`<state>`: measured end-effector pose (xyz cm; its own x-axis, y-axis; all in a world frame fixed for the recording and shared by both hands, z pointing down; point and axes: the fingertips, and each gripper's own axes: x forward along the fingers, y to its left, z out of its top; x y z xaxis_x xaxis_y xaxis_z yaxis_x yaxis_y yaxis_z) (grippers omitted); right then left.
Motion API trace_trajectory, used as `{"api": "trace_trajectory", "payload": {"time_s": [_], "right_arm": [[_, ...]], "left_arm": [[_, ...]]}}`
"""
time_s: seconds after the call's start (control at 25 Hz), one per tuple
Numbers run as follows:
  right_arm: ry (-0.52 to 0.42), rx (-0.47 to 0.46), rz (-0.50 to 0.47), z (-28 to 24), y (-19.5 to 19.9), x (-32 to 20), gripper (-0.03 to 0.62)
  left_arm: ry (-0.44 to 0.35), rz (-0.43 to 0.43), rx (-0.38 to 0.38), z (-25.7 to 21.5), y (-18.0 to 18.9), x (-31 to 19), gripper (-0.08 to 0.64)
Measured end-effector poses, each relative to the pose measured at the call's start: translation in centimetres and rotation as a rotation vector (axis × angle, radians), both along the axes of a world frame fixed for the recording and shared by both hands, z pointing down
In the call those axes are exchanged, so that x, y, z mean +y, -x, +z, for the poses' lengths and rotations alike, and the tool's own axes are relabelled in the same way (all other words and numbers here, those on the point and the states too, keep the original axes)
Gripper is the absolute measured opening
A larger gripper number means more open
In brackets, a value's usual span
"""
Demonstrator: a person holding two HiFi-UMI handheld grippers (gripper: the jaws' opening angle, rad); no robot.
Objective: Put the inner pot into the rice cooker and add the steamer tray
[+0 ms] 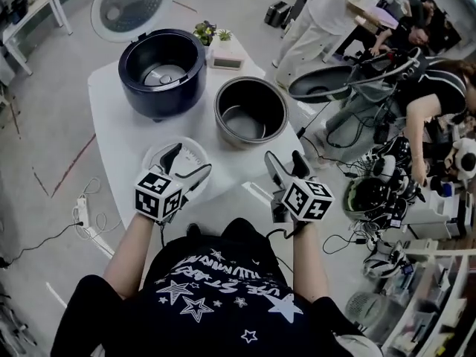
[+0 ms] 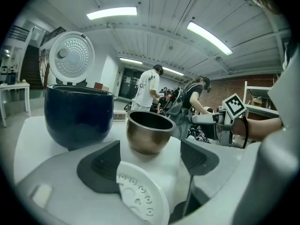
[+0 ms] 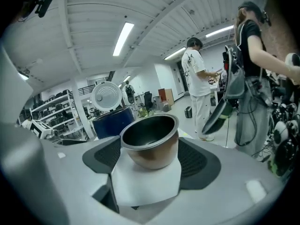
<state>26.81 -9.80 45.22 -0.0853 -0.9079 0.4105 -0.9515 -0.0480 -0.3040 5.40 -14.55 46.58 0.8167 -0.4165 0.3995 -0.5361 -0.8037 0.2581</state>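
white table with a small potted plant at its far edge — power strip on the floor, person in white standing beyond.

the right gripper has its fingers apart, the inner pot on the table beyond them.

A white desk carries all the things. On its far left part stands a dark blue rice cooker with the lid open. The metal inner pot stands near it on the right, not touching. Near the front edge lies a white steamer tray with holes. At the far edge are a small white box and a small plant.
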Motion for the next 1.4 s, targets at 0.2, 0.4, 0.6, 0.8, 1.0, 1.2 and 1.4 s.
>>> {"api": "trace_trajectory", "payload": {"time_s": [0.2,0.4,0.6,0.8,1.0,1.2,1.4], "right_arm": [[-0.028,-0.063,0.006,-0.5,-4.1,-3.8,0.389],[0.028,-0.096,-0.073,0.3,-6.6,-7.7,0.382],[0.095,-0.113,-0.135,2.0,-8.2,-11.3,0.365],[0.144,-0.121,-0.189,3.0,-8.7,-14.6,0.344],[0.22,-0.115,-0.278,4.6,-8.1,-17.4,0.324],[0.299,-0.061,-0.362,6.5,-7.2,-18.7,0.294],[0.338,-0.007,-0.412,7.2,-6.8,-19.2,0.24]], "left_arm": [[0.019,-0.065,0.005,-0.1,-2.4,-2.3,0.399],[0.053,-0.19,0.002,-0.2,-3.2,-3.9,0.399],[0.058,-0.299,-0.007,0.0,-3.6,-5.5,0.399],[0.057,-0.371,-0.008,0.0,-4.3,-6.4,0.397],[0.05,-0.44,-0.001,-0.1,-4.6,-6.9,0.397],[0.055,-0.502,-0.002,0.1,-4.4,-6.8,0.397],[0.076,-0.56,0.003,0.4,-4.1,-6.2,0.397]]}}
